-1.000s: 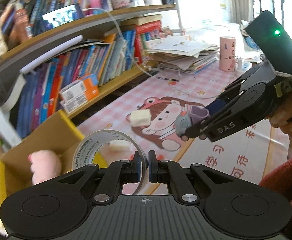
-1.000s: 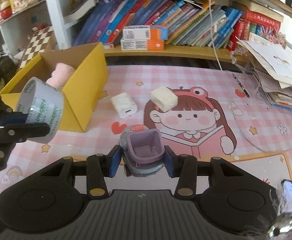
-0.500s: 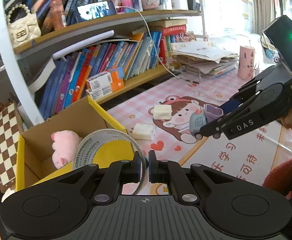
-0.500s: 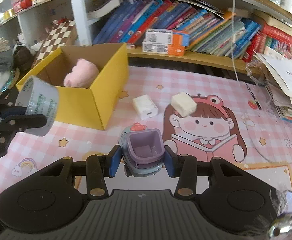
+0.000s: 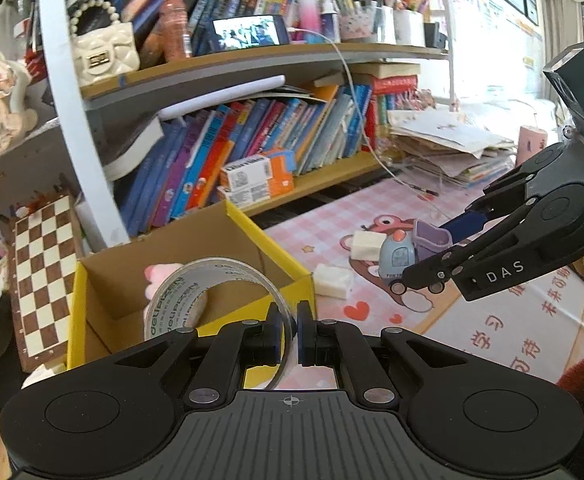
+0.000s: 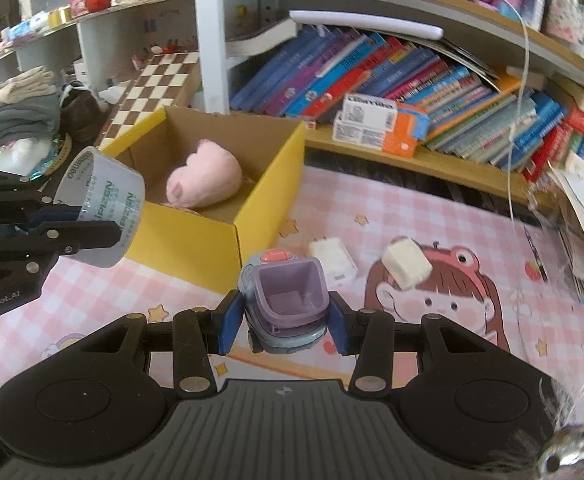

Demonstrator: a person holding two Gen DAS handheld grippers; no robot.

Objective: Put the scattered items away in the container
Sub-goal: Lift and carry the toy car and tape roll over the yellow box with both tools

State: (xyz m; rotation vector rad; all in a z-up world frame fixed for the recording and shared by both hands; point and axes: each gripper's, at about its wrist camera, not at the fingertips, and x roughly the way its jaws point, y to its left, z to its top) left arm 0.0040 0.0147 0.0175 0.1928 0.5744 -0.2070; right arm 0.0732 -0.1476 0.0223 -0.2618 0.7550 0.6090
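The left gripper pinches the light, stiff tape roll by its thin wall, while the right gripper clamps the hard toy truck at frame centre.

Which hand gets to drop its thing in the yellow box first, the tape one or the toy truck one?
Probably the left. The left gripper holds the tape roll right at the yellow box, while the right gripper with the toy truck is farther out over the mat.
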